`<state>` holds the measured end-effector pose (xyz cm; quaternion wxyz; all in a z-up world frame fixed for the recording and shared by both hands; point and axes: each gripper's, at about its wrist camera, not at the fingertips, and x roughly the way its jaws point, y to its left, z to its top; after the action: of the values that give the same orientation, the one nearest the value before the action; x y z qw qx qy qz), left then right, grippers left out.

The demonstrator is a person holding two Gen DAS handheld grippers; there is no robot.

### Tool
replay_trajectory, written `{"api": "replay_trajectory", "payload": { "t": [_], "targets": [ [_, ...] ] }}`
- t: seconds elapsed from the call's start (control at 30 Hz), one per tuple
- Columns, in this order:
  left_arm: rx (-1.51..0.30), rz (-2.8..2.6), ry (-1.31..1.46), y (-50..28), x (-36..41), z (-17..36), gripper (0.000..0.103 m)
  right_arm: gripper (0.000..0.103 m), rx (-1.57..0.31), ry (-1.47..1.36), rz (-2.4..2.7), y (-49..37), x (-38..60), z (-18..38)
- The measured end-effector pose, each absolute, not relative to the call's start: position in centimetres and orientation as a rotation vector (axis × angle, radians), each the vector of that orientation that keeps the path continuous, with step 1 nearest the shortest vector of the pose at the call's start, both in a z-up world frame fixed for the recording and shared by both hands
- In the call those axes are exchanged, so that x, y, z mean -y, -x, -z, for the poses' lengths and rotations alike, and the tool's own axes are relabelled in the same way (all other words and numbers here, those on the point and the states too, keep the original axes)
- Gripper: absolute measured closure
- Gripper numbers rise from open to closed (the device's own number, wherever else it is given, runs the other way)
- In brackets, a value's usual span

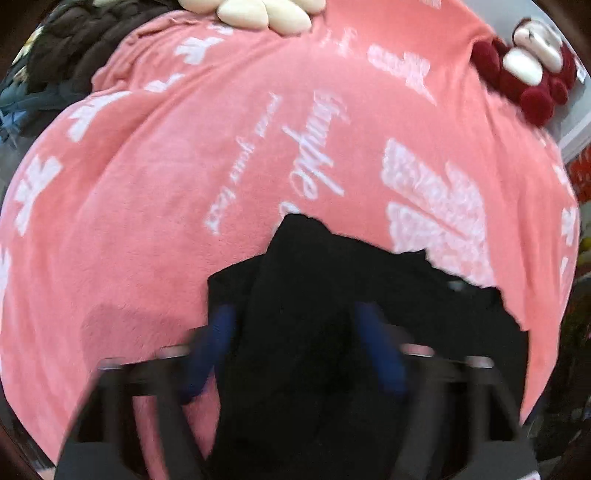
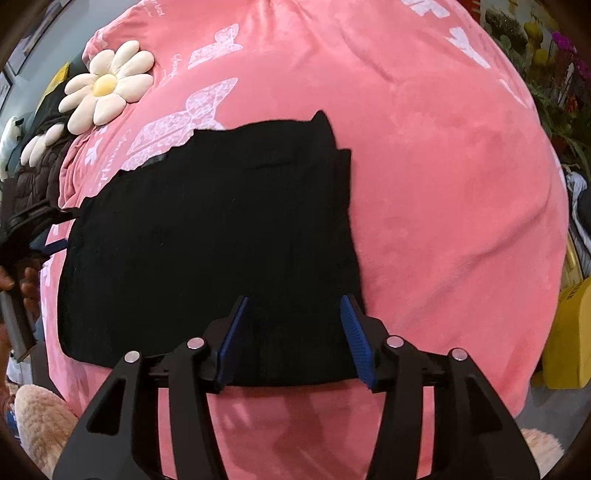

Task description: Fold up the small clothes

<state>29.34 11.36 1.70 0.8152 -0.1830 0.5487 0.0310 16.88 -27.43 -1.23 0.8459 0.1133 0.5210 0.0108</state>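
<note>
A black garment (image 2: 207, 236) lies folded and flat on a pink blanket (image 2: 424, 166) with white lettering. My right gripper (image 2: 293, 306) is open, its blue pads (image 2: 354, 332) astride the garment's near edge. In the left wrist view the garment (image 1: 332, 280) fills the lower middle, blurred. My left gripper (image 1: 295, 317) is open, with blue pads (image 1: 218, 339) on either side of a raised fold of the cloth. The left gripper also shows at the left edge of the right wrist view (image 2: 44, 236), at the garment's far-left end.
A daisy-shaped cushion (image 2: 107, 85) lies at the blanket's far left; it also shows in the left wrist view (image 1: 258, 13). A red plush toy (image 1: 528, 74) sits at the far right. A dark quilted item (image 1: 85, 48) lies beyond the blanket. A yellow box (image 2: 569, 332) and plants (image 2: 554, 74) stand to the right.
</note>
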Motion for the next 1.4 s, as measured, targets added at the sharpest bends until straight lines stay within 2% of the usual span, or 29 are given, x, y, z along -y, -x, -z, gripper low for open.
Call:
{"api": "replay_trajectory", "payload": {
  "t": [0.03, 0.1, 0.2, 0.23, 0.27, 0.33, 0.37, 0.4, 0.43, 0.53, 0.7, 0.8, 0.93, 1.0, 1.07, 1.27, 1.4],
  "targets": [
    [-1.188, -0.055, 0.386, -29.5, -11.4, -1.1, 0.089, 0.054, -1.101, -0.236, -0.026, -17.0, 27.1, 1.3],
    [-1.145, -0.044, 0.413, -28.9, -11.9, -1.7, 0.099, 0.054, -1.102, -0.233, -0.032, -17.3, 26.7, 1.2],
    [-1.083, -0.056, 0.443, -27.0, -12.9, -3.2, 0.099, 0.052, -1.081, -0.232, -0.047, -17.8, 26.3, 0.4],
    [-1.089, -0.059, 0.458, -26.5, -13.2, -2.9, 0.098, 0.045, -1.078, -0.225, -0.044, -17.9, 26.2, 0.4],
    [-1.110, -0.055, 0.442, -26.5, -13.1, -2.2, 0.097, 0.041, -1.077, -0.207, -0.039, -18.1, 26.0, 0.5],
    [-1.143, -0.062, 0.337, -26.5, -12.4, -1.0, 0.086, 0.041, -1.103, -0.181, -0.025, -18.7, 25.9, 1.2],
    [-1.124, -0.065, 0.314, -26.2, -12.1, -1.4, 0.084, 0.041, -1.108, -0.188, -0.024, -18.7, 26.1, 1.2],
    [-1.102, -0.073, 0.304, -25.8, -11.9, -2.1, 0.071, 0.041, -1.100, -0.203, -0.023, -18.5, 26.3, 0.9],
    [-1.088, -0.089, 0.299, -25.4, -11.7, -2.8, 0.052, 0.041, -1.088, -0.208, -0.020, -18.2, 26.5, 0.6],
    [-1.053, -0.091, 0.243, -23.2, -10.8, -4.5, 0.040, 0.040, -1.082, -0.205, 0.007, -17.2, 27.5, 0.3],
    [-1.093, -0.091, 0.091, -19.6, -8.4, -4.9, 0.040, 0.040, -1.081, -0.189, 0.024, -15.3, 28.3, 0.4],
    [-1.122, -0.083, 0.054, -17.8, -7.1, -4.3, 0.040, 0.047, -1.064, -0.084, 0.037, -14.5, 27.5, 0.7],
    [-1.170, -0.077, 0.056, -16.1, -5.7, -3.1, 0.040, 0.047, -1.186, -0.035, 0.073, -14.9, 27.6, 4.2],
    [-1.190, -0.068, 0.059, -15.5, -5.1, -2.7, 0.040, 0.046, -1.156, -0.087, 0.066, -14.2, 28.1, 3.6],
    [-1.202, -0.064, 0.050, -15.1, -4.6, -2.4, 0.039, 0.040, -1.136, -0.123, 0.056, -13.8, 28.5, 3.1],
    [-1.230, -0.063, 0.069, -14.0, -4.5, -1.5, 0.037, 0.040, -1.137, -0.218, 0.057, -13.6, 30.5, 3.4],
    [-1.198, -0.011, 0.277, -13.0, -7.2, -1.3, 0.030, 0.034, -1.141, -0.293, 0.045, -13.5, 31.4, 3.9]
  ]
}}
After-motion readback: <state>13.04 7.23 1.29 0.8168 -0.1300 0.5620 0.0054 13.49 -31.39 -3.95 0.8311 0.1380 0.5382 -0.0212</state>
